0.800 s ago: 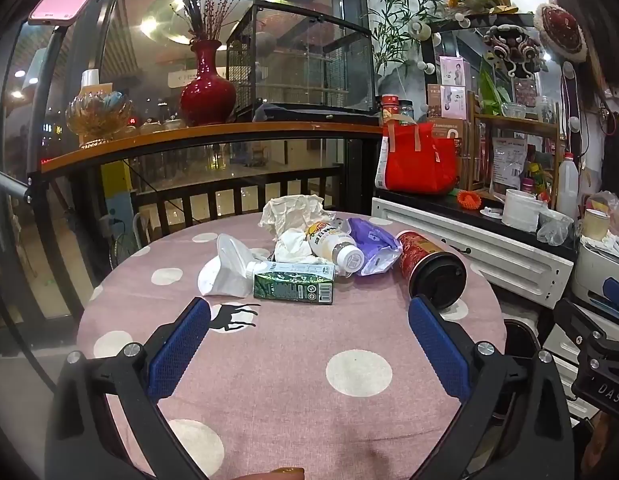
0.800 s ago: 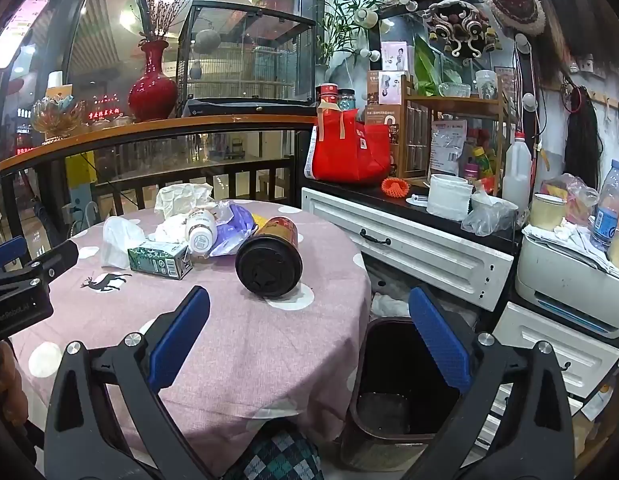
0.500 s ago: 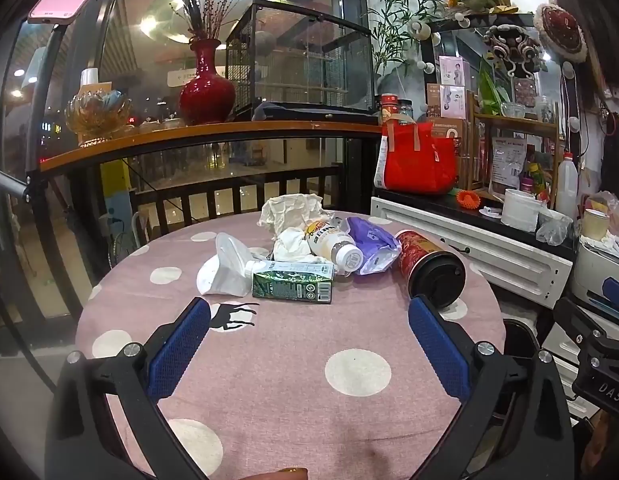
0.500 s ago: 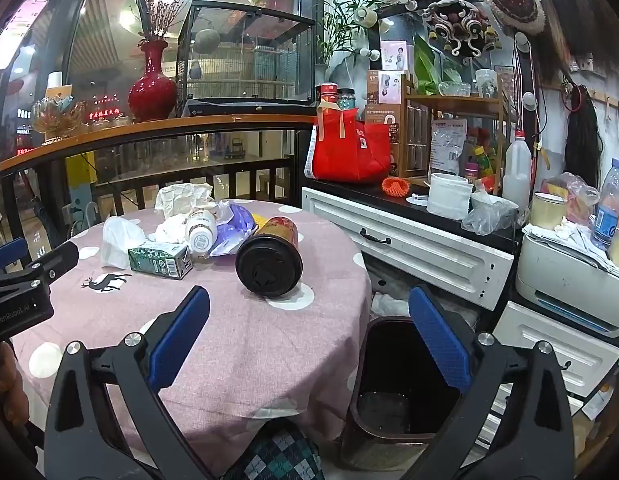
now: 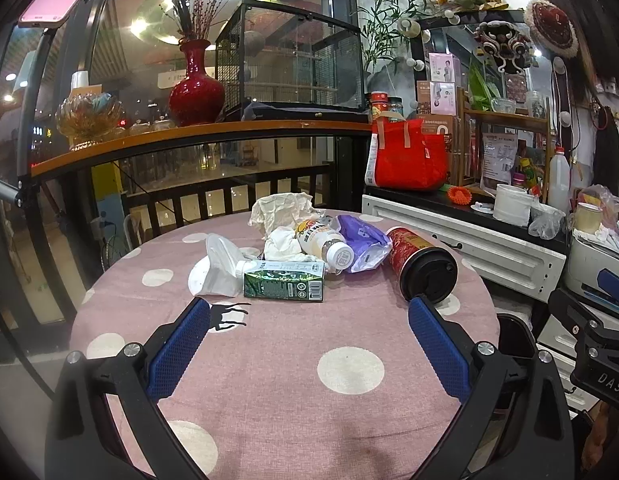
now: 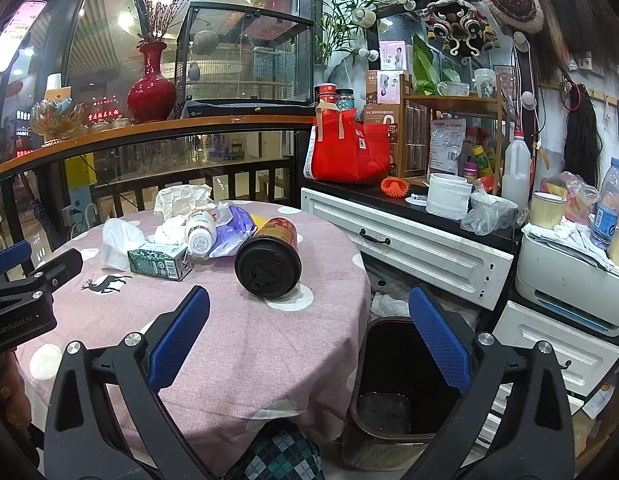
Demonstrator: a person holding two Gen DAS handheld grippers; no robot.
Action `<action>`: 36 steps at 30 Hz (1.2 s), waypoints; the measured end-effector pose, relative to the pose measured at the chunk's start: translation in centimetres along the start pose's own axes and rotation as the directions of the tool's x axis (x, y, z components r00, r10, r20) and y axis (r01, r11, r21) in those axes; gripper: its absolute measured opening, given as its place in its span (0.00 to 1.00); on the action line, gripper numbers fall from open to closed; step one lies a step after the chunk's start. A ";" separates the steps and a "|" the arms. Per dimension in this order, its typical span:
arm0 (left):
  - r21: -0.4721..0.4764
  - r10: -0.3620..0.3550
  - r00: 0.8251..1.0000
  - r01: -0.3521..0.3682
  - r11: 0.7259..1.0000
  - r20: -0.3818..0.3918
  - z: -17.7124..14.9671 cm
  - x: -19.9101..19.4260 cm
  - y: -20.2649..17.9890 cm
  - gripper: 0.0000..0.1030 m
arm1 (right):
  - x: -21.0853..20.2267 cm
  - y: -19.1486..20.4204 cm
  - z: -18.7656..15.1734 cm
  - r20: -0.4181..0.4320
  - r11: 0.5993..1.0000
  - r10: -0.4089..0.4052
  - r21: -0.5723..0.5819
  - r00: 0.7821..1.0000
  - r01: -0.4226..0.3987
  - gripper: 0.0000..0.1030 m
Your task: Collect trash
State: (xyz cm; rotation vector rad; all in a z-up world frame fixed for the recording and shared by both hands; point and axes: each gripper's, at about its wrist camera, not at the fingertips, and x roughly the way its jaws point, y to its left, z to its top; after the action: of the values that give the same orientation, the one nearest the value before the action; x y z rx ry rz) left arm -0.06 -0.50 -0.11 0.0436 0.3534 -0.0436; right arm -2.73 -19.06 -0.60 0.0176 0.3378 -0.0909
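While both hand-held grippers gape empty, a cylindrical red cup (image 6: 269, 256) lies beside crumpled tissue (image 5: 281, 208) on dotted cloth (image 5: 293, 360)

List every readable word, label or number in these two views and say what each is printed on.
"GenRobot.AI": on the black body of the left gripper, seen from the right wrist view.
"DAS": on the black body of the right gripper, cut off at the frame edge.
Green carton, white bottle, red cup, purple packet, shelf boxes, red neon signs outside: print too small or blurred to read.
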 end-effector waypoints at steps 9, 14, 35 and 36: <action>-0.002 -0.004 1.000 0.004 1.000 -0.002 0.0 0.1 0.1 0.95 | 0.0 0.0 0.0 -0.003 1.000 0.001 0.000 1.000 -0.001 0.96; -0.004 -0.006 1.000 0.006 1.000 -0.003 -0.1 0.1 0.1 0.95 | 0.2 0.0 0.0 -0.007 1.000 0.001 0.000 1.000 -0.001 0.96; -0.005 -0.012 1.000 0.012 1.000 -0.012 -0.5 0.3 0.0 0.95 | 0.4 -0.1 -0.2 -0.015 1.000 0.002 0.006 1.000 -0.002 0.96; -0.005 -0.013 1.000 0.012 1.000 -0.014 -0.6 0.3 0.0 0.95 | 0.4 -0.1 -0.2 -0.016 1.000 0.002 0.006 1.000 -0.002 0.96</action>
State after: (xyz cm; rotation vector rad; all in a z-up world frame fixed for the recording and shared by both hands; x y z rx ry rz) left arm 0.05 -0.43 -0.80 0.0372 0.3676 -0.0549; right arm -2.47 -19.22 -0.88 0.0243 0.3533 -0.0902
